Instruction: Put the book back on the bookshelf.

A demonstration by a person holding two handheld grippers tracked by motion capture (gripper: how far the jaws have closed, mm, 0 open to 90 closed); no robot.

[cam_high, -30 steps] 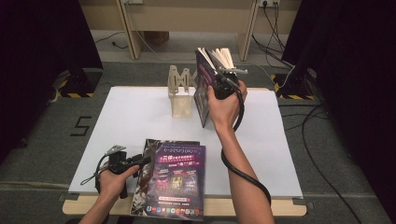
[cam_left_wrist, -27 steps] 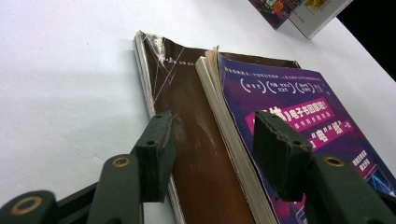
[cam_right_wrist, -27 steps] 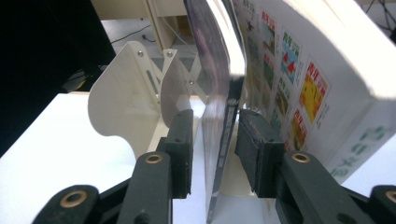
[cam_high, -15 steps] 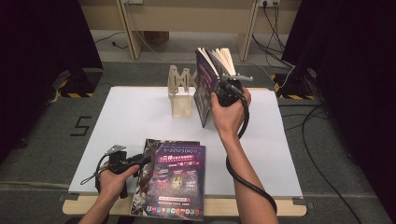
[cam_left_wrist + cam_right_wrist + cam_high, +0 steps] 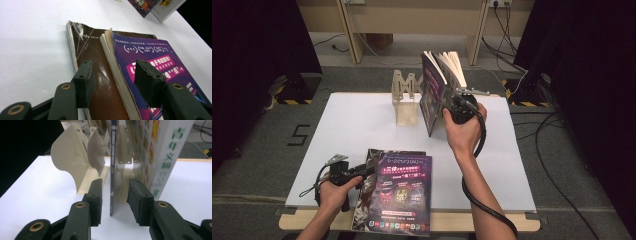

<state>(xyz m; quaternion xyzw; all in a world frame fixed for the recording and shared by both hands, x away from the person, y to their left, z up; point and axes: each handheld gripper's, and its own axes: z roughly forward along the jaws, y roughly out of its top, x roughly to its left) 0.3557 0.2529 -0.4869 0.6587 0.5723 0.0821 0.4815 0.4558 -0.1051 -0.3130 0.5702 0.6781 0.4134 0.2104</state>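
A purple-covered book [image 5: 404, 192] lies on a brown book [image 5: 364, 192] at the table's near edge. My left gripper [image 5: 363, 172] hovers open over their left side. In the left gripper view its jaws [image 5: 113, 62] straddle the purple book's [image 5: 155, 67] page edge above the brown cover [image 5: 100, 65]. A book [image 5: 434, 92] stands upright with its pages fanned, right of a beige metal bookend rack [image 5: 404, 102]. My right gripper [image 5: 453, 104] is at that book. Its jaws [image 5: 115, 181] have just been opening, and the thin cover edge [image 5: 112, 170] stands between them, clear of both pads.
The white tabletop [image 5: 362, 125] has bare room at its left and right. A white book spine with green characters [image 5: 170, 157] rises just right of my right jaw. Cables run across the grey floor [image 5: 557, 165] to the right.
My right hand has drawn slightly nearer and to the right, and the upright book's pages have fanned wider. The left hand and the flat books have stayed put.
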